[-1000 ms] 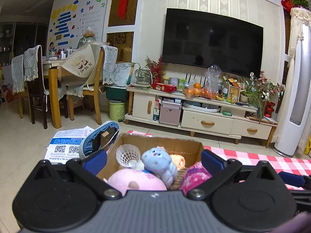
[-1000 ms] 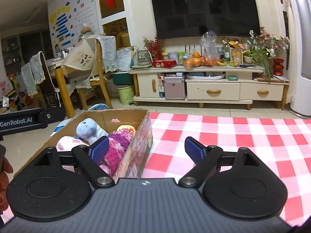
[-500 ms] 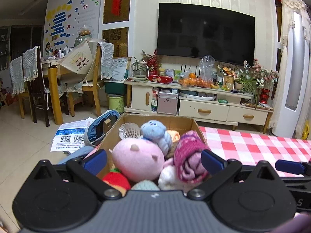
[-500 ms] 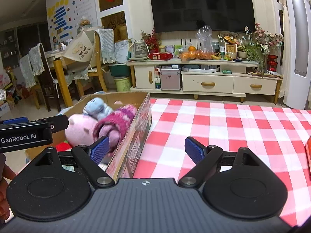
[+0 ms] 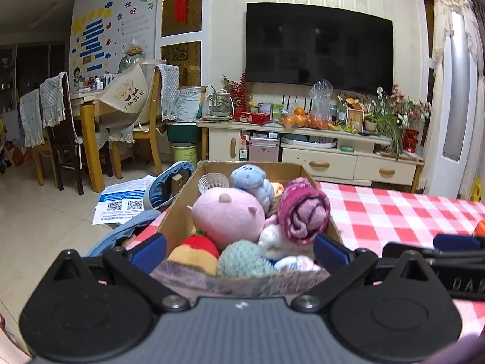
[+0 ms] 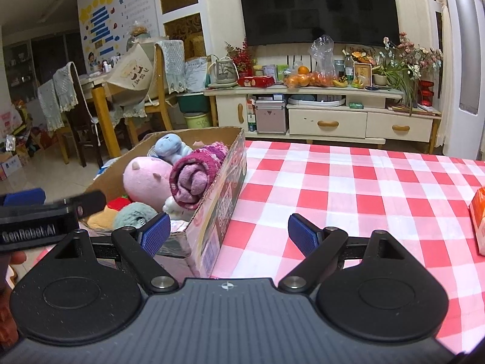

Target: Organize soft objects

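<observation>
1. On the bench's left edge, the cardboard box (image 5: 178, 212) is sitting on the checked cloth (image 6: 363, 188), packed with soft toys.
2. Left claw (image 5: 239, 247) is hovering wide open and empty, just near of the box, its fingers flanking the near wall.
3. Right claw (image 6: 224, 232) is gaping empty too, with the box left of centre.
4. Rolled purple sock (image 5: 303, 209) is lying ahead-right of the left claw, roll axis pointing near-far; the left is nearer.

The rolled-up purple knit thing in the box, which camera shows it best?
The left wrist view. There the rolled purple knit faces the camera near centre, its spiral end clear above the cardboard box. The right wrist view also shows it, but off to the left, leaning on the box wall.
</observation>
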A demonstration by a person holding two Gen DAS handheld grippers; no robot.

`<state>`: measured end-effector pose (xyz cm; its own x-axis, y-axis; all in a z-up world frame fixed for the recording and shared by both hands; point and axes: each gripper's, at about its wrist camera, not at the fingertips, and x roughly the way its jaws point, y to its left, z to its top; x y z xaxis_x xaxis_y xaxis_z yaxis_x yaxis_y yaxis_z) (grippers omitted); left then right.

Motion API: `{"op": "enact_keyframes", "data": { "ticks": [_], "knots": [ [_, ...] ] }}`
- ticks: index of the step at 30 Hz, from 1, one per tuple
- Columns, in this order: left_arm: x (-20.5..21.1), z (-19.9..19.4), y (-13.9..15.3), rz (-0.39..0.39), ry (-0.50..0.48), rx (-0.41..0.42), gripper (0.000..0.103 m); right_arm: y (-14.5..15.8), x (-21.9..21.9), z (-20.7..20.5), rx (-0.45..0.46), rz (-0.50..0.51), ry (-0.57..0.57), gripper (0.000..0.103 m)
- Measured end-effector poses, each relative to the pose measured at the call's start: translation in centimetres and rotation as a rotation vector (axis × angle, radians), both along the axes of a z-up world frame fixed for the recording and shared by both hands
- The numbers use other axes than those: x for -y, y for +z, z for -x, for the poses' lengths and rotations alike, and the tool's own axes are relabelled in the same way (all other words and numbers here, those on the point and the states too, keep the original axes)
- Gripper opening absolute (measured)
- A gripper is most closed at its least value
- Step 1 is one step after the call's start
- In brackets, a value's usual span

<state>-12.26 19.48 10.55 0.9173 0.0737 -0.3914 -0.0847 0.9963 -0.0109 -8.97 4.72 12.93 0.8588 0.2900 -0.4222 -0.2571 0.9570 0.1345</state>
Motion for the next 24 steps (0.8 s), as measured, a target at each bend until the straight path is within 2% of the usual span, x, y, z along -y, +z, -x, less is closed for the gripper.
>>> {"op": "enact_keyframes", "data": {
  "ticks": [6, 24],
  "knots": [
    [0.1, 1.2, -0.4, -0.026, -0.002, 0.002, 0.102, -0.4, -0.2, 0.8, 0.002, -0.001, 0.019, 0.103],
    [-1.1, 2.6, -1.2, -0.016, 0.005, 0.02, 0.102, -1.1, -0.9, 2.6, 0.014, 0.029, 0.017, 0.103]
  ]
}}
